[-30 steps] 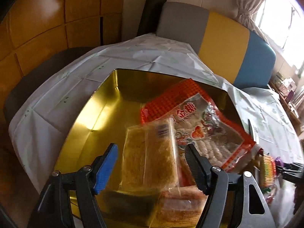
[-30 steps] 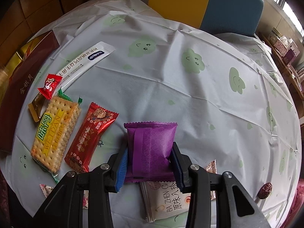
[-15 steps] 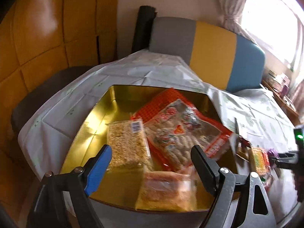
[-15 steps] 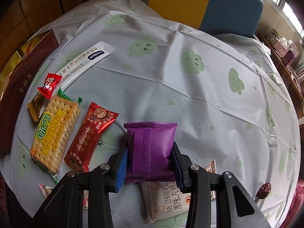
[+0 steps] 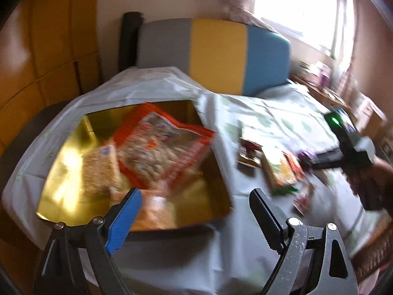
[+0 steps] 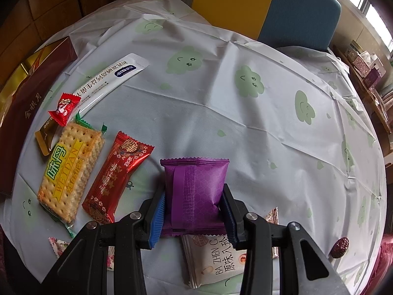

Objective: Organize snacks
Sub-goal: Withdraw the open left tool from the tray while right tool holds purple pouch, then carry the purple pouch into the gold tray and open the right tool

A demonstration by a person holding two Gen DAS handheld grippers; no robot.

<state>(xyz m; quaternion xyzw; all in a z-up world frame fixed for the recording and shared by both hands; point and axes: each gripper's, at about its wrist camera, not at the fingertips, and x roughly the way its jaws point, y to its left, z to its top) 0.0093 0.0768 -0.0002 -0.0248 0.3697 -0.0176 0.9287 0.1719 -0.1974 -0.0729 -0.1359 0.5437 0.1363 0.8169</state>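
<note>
Wood-panelled walls and a grey, yellow and blue chair back stand behind the bench (image 6: 245, 127), which wears a white cloth printed with green smiling clouds; a window glares at the upper right of the left wrist view, and that view is smeared with motion.

At the left end of the cloth sits the gold-lined box (image 5: 61, 172), plainly the place meant for the snacks; inside it lie a large orange-red bag (image 5: 159, 147) propped aslant over a pale clear-wrapped cake (image 5: 100, 172), with another clear-wrapped piece nearer the front wall, too blurred to name. The left gripper (image 5: 194, 211) hangs above the box's near corner with nothing between its fingers; they have just been opening and stand spread wide, which suits a hand done with one load and free for another.

The right gripper (image 6: 194, 211) points steeply down at the loose pile; its fingers pinch the purple packet (image 6: 195, 191) by its two side edges, the crimped end upward, the packet upright over a white packet (image 6: 216, 263) lying on the cloth; a side grip keeps the soft wrapper from folding. To its left, not yet sorted, lie a red wrapped bar (image 6: 118, 179), a cracker pack (image 6: 71, 169), a small red candy (image 6: 64, 108) and a long white sachet (image 6: 110, 81); a dark date-like sweet (image 6: 340, 245) sits well apart at the right.
</note>
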